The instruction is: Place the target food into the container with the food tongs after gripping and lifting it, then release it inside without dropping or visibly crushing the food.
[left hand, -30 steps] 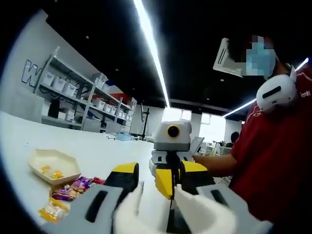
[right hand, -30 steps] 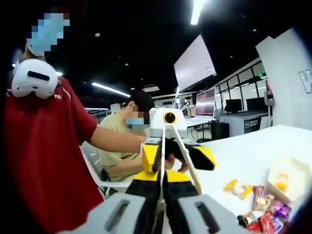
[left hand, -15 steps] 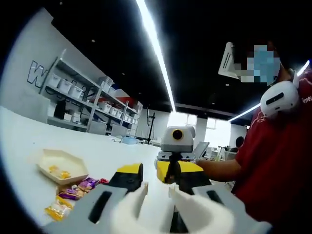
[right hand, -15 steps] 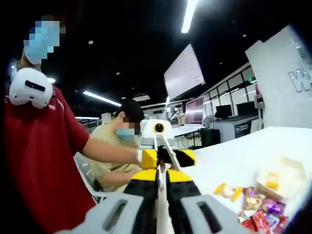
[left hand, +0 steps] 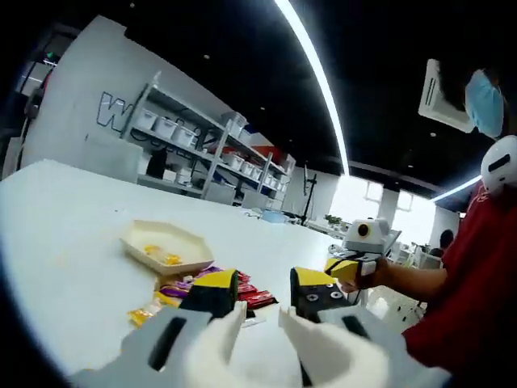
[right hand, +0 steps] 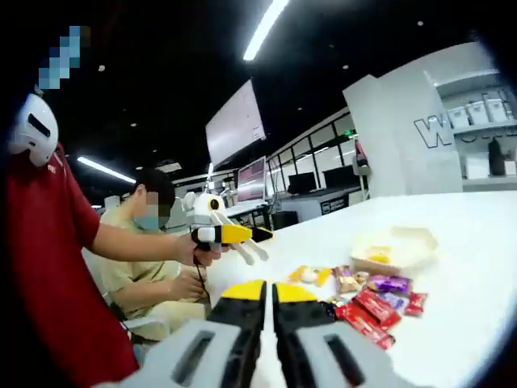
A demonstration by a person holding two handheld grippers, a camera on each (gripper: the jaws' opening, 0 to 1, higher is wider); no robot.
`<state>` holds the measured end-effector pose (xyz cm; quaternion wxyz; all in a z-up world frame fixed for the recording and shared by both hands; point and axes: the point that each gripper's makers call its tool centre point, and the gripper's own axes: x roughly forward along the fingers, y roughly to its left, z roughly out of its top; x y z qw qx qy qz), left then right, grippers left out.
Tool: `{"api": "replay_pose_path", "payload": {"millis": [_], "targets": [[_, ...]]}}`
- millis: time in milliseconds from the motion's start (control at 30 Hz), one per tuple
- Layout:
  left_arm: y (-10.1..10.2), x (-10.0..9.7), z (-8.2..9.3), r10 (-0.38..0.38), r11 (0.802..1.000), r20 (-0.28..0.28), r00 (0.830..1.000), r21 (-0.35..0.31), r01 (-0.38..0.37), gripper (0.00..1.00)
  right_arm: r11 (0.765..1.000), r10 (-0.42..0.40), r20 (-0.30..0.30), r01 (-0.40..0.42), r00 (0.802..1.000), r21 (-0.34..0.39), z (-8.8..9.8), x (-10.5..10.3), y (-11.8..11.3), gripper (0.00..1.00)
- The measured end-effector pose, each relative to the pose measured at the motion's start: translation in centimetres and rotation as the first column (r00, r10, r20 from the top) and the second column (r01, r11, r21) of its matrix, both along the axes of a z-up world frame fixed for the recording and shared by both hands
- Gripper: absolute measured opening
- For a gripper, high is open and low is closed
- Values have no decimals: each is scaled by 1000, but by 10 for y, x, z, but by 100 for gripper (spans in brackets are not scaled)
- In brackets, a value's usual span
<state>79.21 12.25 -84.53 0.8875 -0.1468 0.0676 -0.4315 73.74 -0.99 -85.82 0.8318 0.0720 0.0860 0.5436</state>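
Observation:
A white hexagonal tray [left hand: 187, 249] holds a few yellow pieces, and wrapped snacks [left hand: 212, 284] lie in a pile just in front of it. My left gripper [left hand: 265, 293] carries white tong arms [left hand: 216, 338] and stands open above the table, short of the pile, with nothing between them. In the right gripper view the tray [right hand: 408, 242] and snacks [right hand: 365, 297] sit to the right. My right gripper [right hand: 269, 289] is shut on nothing, near the table edge. The left gripper [right hand: 250, 252] hangs at the left there, in a person's hand.
The white table [left hand: 56, 242] spreads wide to the left of the tray. A person in a red shirt [right hand: 40, 267] holds both grippers; another person [right hand: 145, 242] sits behind. Shelves with bins [left hand: 202, 153] line the far wall. The right gripper [left hand: 349, 271] shows at the right.
Both cameras have swung toward the table, so the tray and snacks now sit nearer the middle. The two grippers have drawn apart and each looks smaller in the other's view.

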Motion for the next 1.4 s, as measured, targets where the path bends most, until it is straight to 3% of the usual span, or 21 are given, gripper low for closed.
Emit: {"api": "replay_pose_path", "payload": {"millis": [200,300,567,767,867,1067,1267,1333,1400], "targets": [[26,29,-16,149,985,11,989,85,-149,25,996,-88,-11,87,996,-23,-15,9,-12,17],[30,39,-20,174,979,23,984,100,-175,25,991,-130,-17,129,991,-29,-20,15,-17,27],[21,57,-34,116,967,140,983,211,-144,26,975,-221,-38,220,975,-39,-29,25,-31,57],[19,67,-39,93,963,152,984,239,-128,26,964,-263,-47,260,964,-64,-38,26,-38,73],[18,71,-37,87,970,141,986,213,-116,26,963,-261,-48,257,964,-77,-42,22,-40,72],[11,78,-50,49,959,127,991,273,-82,27,964,-263,-56,260,963,-56,-39,19,-44,71],[7,83,-55,22,956,96,995,288,-49,28,960,-280,-55,277,959,-45,-36,23,-52,71],[7,84,-63,9,945,83,997,325,-35,28,959,-282,-59,280,958,-34,-34,23,-55,71],[7,85,-62,10,950,76,997,310,-33,28,959,-284,-60,282,957,-33,-33,23,-55,71]]}}
